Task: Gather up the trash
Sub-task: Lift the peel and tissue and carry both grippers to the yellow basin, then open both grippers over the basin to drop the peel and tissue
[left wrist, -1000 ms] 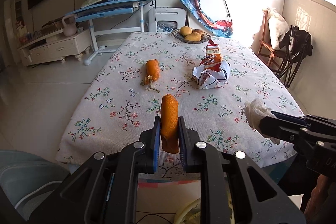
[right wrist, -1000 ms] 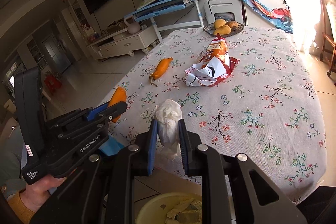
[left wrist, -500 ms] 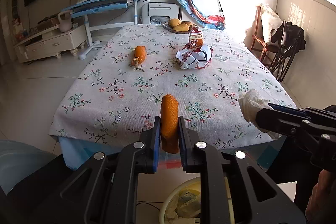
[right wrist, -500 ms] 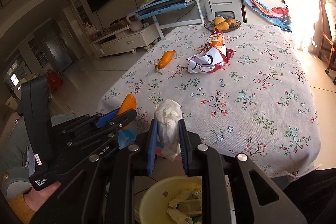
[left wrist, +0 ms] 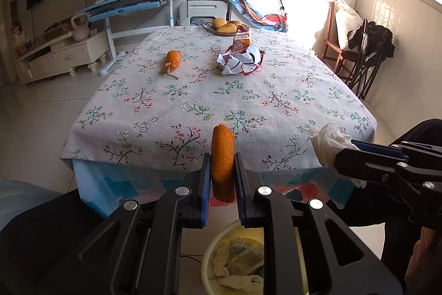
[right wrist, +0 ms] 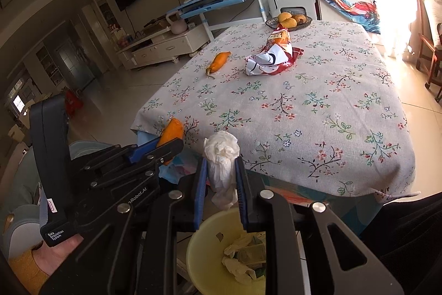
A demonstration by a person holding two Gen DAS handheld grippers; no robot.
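Left wrist view first: compared with a second ago, both grippers have backed right off the table with the flowered cloth, and now the pale yellow round plastic bin sits directly underneath, already holding crumpled wrappers and tissue. A second ago only a sliver of it showed. So I'd say the carry is basically done and the drop is next.

The left gripper is clamped on a chunky orange peel piece, standing upright between the blue pads, pebbly skin, darker at its lower end. It hangs just past the table edge, above the bin's near rim.

In the right wrist view, the right gripper is squeezed onto a crumpled white tissue wad, puffy on top with a limp tail dangling below the pads, pretty much over the bin's opening.

Still on the cloth, well away: another orange peel with a stringy stem and a crushed red-and-white snack bag, with an orange packet right behind it. Those look like the next pickups, so the job's maybe halfway.
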